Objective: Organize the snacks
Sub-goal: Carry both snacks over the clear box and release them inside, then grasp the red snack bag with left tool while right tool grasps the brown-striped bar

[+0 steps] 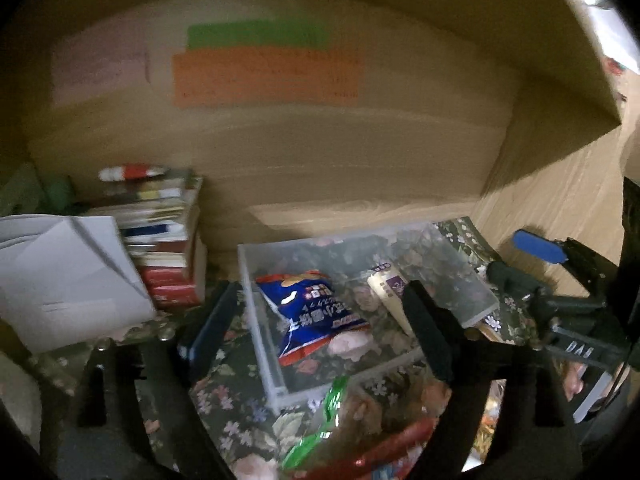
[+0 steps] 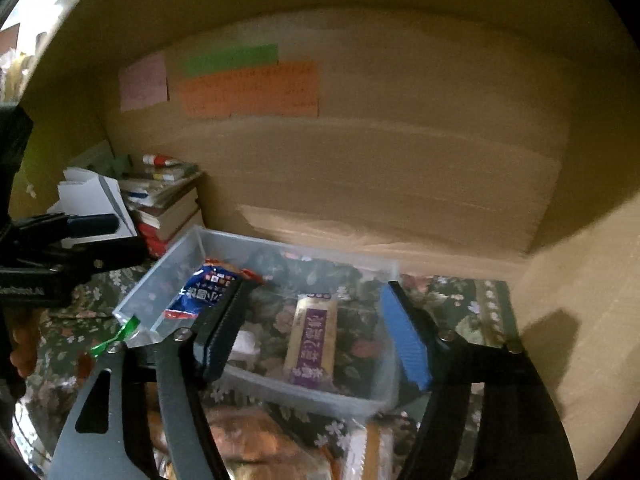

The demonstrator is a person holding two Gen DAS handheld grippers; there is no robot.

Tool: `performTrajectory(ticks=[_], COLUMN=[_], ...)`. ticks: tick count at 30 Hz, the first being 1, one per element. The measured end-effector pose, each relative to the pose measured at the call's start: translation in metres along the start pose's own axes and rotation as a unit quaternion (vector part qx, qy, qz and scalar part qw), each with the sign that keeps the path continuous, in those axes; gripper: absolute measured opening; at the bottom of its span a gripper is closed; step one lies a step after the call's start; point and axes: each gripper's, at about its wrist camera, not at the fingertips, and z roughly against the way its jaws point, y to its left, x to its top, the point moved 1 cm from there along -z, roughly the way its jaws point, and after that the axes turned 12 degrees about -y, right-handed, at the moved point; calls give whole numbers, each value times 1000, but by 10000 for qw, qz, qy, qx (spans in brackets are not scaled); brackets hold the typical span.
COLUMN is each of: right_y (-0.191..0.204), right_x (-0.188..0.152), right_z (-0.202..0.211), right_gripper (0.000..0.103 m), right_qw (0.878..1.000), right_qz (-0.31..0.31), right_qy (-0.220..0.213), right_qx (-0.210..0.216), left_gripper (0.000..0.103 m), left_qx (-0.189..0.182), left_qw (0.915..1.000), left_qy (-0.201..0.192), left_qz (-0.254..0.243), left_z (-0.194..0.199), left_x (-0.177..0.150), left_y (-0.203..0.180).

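One clear bin [image 1: 256, 300], two snack packs inside it: blue bag [image 1: 312, 312], cream-and-purple bar [image 2: 310, 344], three wall notes [image 2: 248, 88]

Clear bin [image 2: 208, 240] holds blue chip bag [image 1: 312, 312] & cream-purple bar [image 2: 312, 344], both flat.

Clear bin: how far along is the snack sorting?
Done: the clear bin already holds a blue chip bag and a purple-labelled bar. In hand: nothing; the left gripper and right gripper are both open. Left: a green-edged packet and other snacks lie outside, in front of the bin.
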Motion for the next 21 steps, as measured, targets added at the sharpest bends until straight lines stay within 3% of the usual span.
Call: performTrajectory(ticks=[9, 21], right_y=[-13, -35], right_x=[-18, -78], right_z=[52, 62], right_gripper=[76, 76], right_qw=[9993, 9975], right_qz=[-79, -393], right_qy=[-234, 367], right_qx=[-274, -456], left_gripper=[99, 101], left_qx=[229, 330], left_qw=[9996, 9993], left_qy=[-159, 151], left_qz=[-49, 22], left_z=[45, 65], left_x=[-34, -95], left_y=[-11, -43])
